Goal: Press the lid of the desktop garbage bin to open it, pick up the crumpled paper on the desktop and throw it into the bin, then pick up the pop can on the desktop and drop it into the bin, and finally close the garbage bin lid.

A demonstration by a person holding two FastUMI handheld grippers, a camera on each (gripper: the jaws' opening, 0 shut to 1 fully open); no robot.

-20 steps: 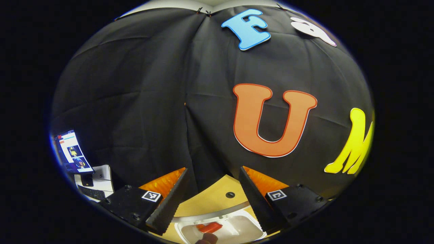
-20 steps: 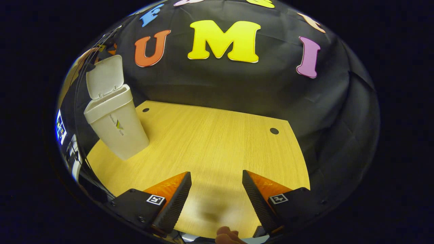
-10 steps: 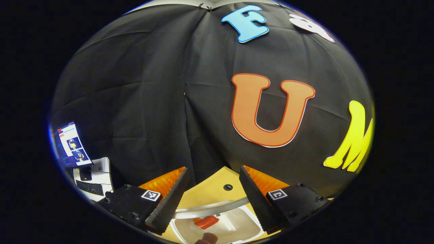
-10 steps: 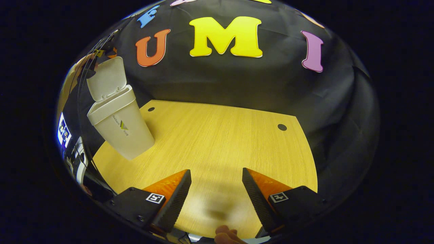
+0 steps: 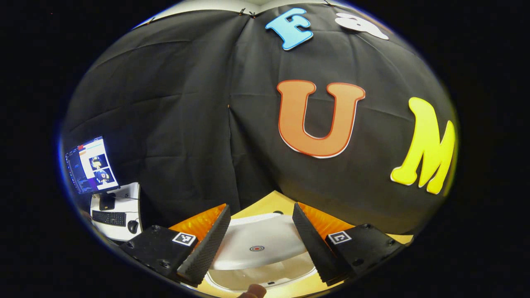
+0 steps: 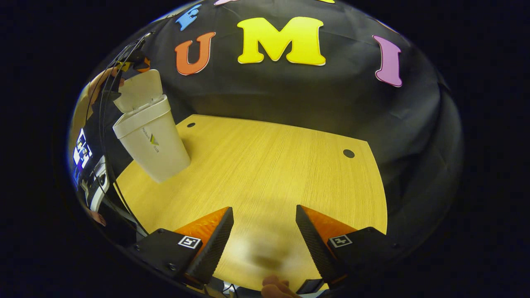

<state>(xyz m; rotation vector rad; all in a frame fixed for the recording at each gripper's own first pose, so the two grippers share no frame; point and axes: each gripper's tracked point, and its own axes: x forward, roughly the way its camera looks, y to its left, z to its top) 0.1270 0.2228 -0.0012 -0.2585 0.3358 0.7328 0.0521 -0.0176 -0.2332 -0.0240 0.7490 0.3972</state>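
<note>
- The left gripper (image 5: 260,225) hovers just above the bin, fingers apart, gripping nothing.
- Between its fingers the white lid (image 5: 258,242) leans partway down over the bin's opening.
- The right gripper (image 6: 264,229) is spread, empty, over the near counter (image 6: 269,165).
- The garbage bin (image 6: 151,138) stands at the counter's far left, lid (image 6: 140,89) half-raised.
</note>
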